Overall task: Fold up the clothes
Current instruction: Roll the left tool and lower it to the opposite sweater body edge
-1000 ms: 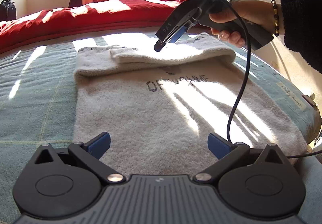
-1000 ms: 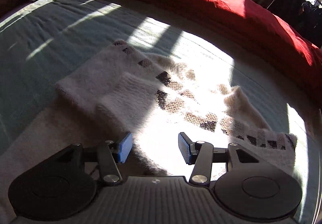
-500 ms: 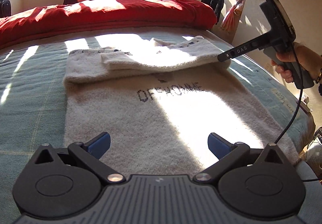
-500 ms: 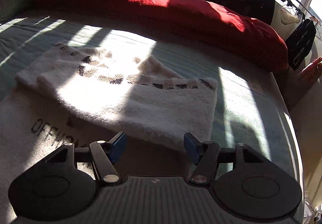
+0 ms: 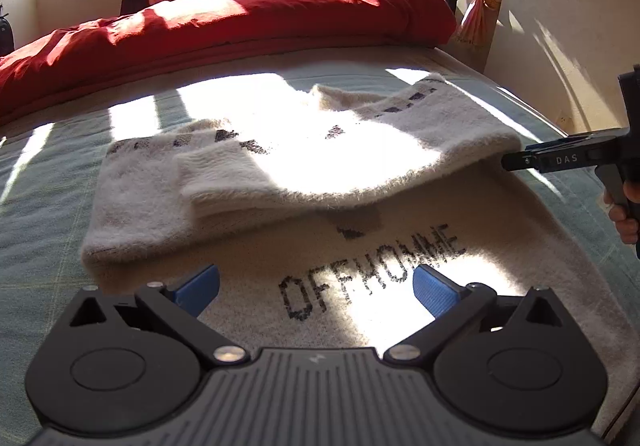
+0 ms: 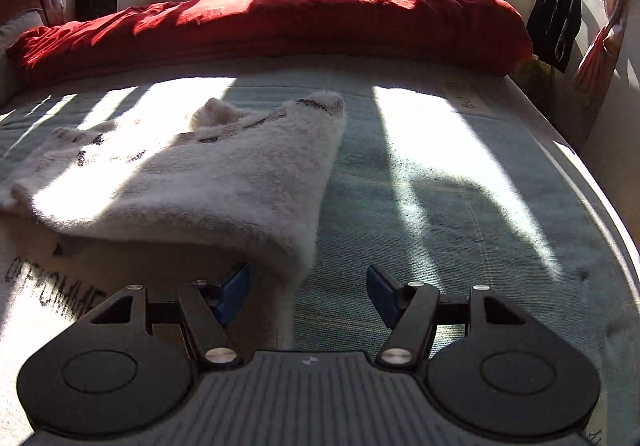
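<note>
While sun stripes fall across it, the bed (image 5: 48,205) under its pale green cover fills most of what we see, with a red duvet (image 5: 240,25) heaped along its far side and dark clothes (image 6: 556,13) hanging by the window behind. On the cover lies the sweater (image 5: 460,213), cream and fuzzy, flat on its back with dark lettering (image 5: 372,270) across the chest; both sleeves are folded over its upper part, one overlapping the other. We hold the left gripper (image 5: 316,290) low over the lower chest, its blue pads spread wide on either side of the lettering and gripping nothing. Our right gripper (image 6: 308,292) sits at the sweater's edge, where the fold of the near sleeve (image 6: 256,230) meets the bare cover; its jaws stand roughly half open, the sleeve's corner drooping just in front of the left pad, and nothing is pinched between them. From the left wrist view the right gripper (image 5: 516,161) pokes in from the right edge, its tip just beside that sleeve fold, with our fingers (image 5: 624,221) round its handle
</note>
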Demonstrator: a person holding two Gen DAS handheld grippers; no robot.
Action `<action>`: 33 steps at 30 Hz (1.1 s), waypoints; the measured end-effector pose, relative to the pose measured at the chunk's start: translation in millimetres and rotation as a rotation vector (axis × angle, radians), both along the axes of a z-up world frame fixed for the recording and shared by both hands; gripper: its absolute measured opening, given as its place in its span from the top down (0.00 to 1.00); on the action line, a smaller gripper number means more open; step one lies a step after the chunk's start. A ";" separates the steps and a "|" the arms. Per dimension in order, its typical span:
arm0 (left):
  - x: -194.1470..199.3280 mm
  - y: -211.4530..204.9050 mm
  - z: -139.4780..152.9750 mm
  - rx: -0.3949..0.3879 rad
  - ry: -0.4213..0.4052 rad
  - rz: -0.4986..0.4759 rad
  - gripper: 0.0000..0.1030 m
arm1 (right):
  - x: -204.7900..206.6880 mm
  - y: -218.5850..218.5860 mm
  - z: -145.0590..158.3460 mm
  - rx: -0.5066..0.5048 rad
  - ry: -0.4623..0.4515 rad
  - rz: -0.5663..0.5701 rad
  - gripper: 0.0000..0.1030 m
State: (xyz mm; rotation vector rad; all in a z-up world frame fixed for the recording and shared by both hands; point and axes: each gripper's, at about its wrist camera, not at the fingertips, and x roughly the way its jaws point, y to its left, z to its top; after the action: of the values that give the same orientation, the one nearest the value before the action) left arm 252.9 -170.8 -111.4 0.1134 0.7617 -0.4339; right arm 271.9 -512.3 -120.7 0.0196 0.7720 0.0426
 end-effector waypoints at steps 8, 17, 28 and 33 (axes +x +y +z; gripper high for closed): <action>19.7 -28.2 -5.1 0.026 -0.025 -0.043 0.01 | 14.0 -4.9 -17.5 -0.112 -0.001 -0.034 0.31; 21.0 -10.4 -5.0 -0.093 -0.035 -0.029 0.04 | 11.2 -16.2 -24.5 -0.065 0.006 -0.073 0.29; 79.3 60.4 -52.4 -0.825 0.399 0.205 0.28 | 10.4 -18.0 -25.5 -0.049 0.002 -0.069 0.28; 96.9 60.1 -65.0 -0.943 0.428 0.261 0.28 | 9.7 -18.9 -25.8 -0.041 0.000 -0.070 0.28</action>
State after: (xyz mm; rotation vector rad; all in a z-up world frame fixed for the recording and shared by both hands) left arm 349.8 -110.7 -176.3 -0.9773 0.9035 -0.5347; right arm 281.6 -531.2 -146.5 0.0074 0.7715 -0.0394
